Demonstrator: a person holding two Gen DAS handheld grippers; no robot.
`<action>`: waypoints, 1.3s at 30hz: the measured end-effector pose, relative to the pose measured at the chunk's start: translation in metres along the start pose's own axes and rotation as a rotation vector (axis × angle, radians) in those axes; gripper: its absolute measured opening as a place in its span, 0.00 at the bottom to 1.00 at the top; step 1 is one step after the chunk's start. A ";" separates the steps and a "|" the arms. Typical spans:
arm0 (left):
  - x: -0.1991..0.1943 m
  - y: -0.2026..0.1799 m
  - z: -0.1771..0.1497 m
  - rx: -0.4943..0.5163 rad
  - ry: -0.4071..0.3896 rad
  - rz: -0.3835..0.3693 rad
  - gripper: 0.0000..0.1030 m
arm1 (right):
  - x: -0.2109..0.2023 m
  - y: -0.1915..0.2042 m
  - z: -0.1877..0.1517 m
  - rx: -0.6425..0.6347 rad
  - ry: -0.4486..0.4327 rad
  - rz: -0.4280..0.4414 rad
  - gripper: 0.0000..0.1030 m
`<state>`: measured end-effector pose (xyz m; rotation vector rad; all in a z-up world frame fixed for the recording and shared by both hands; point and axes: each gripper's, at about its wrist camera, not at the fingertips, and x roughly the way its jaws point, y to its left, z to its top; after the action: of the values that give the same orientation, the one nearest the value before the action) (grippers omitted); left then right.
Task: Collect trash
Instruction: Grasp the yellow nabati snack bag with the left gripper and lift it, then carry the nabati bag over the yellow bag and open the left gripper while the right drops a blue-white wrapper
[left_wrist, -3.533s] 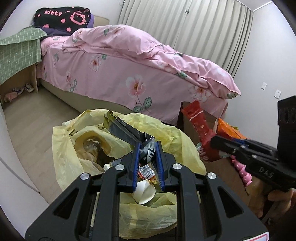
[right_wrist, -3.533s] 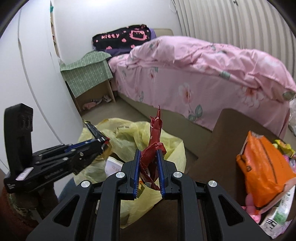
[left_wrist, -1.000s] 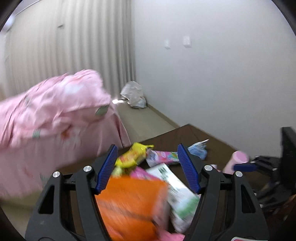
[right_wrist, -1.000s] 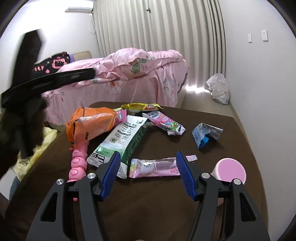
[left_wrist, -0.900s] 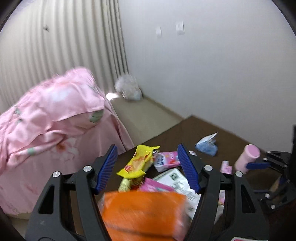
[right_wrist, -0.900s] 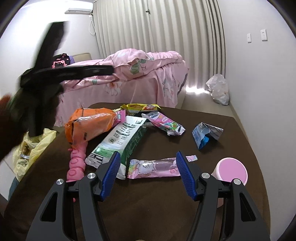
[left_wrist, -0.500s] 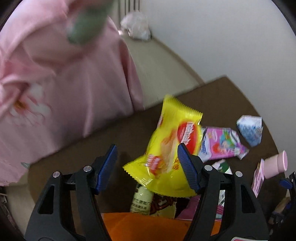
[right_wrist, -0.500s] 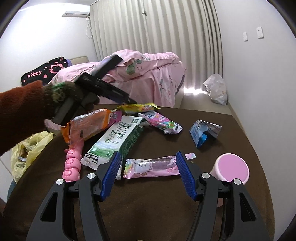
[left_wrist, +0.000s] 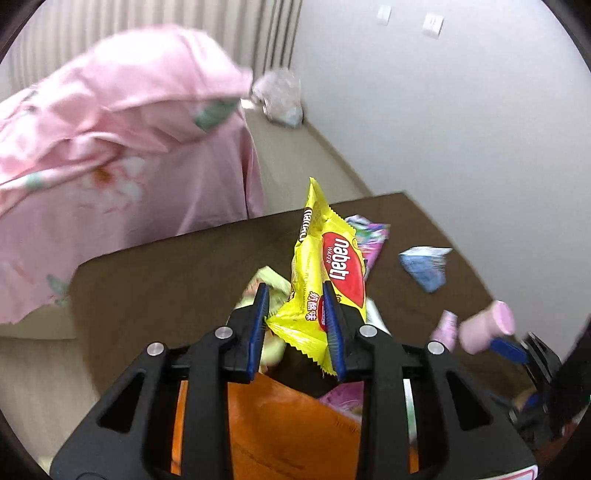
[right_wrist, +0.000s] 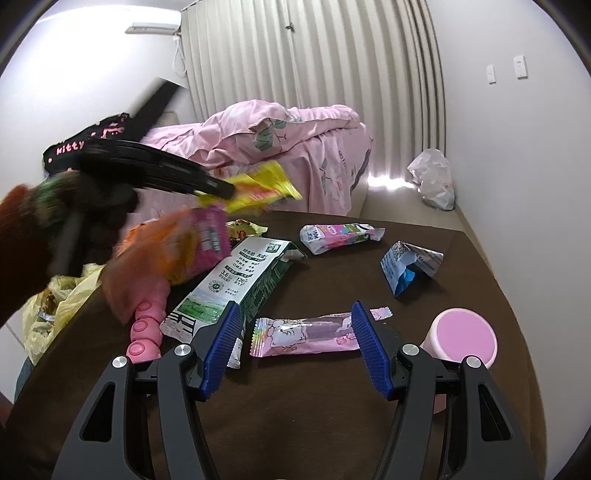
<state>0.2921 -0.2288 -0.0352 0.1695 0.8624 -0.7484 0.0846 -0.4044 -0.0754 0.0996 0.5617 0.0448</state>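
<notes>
My left gripper has its jaws closing on a yellow wafer wrapper, pinched at its lower end and standing up between the blue pads. The right wrist view shows that wrapper lifted clear of the brown table, at the tip of the left gripper held by a hand in an orange sleeve. My right gripper is open low over the table. A pink candy wrapper lies flat just beyond its fingertips, touching neither.
On the table lie a green-and-white milk bag, a pink-white wrapper, a crushed blue carton, a pink cup, a pink toy and an orange bag. A yellow trash bag sits left of the table, a pink bed behind.
The left gripper's jaws have narrowed onto the yellow wrapper and raised it off the table. The orange bag has shifted. The right gripper has stayed put and open.
</notes>
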 end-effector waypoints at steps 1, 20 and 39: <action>-0.014 -0.002 -0.007 -0.008 -0.020 -0.005 0.27 | -0.005 -0.004 0.010 -0.010 -0.013 -0.013 0.55; -0.075 -0.047 -0.139 -0.217 -0.091 -0.122 0.27 | 0.115 -0.100 0.071 -0.231 0.349 0.073 0.49; -0.111 -0.035 -0.185 -0.278 -0.174 -0.061 0.27 | 0.026 -0.053 0.088 -0.178 0.215 0.001 0.13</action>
<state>0.1069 -0.1175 -0.0684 -0.1681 0.7988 -0.6816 0.1547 -0.4627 -0.0209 -0.0793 0.7694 0.1070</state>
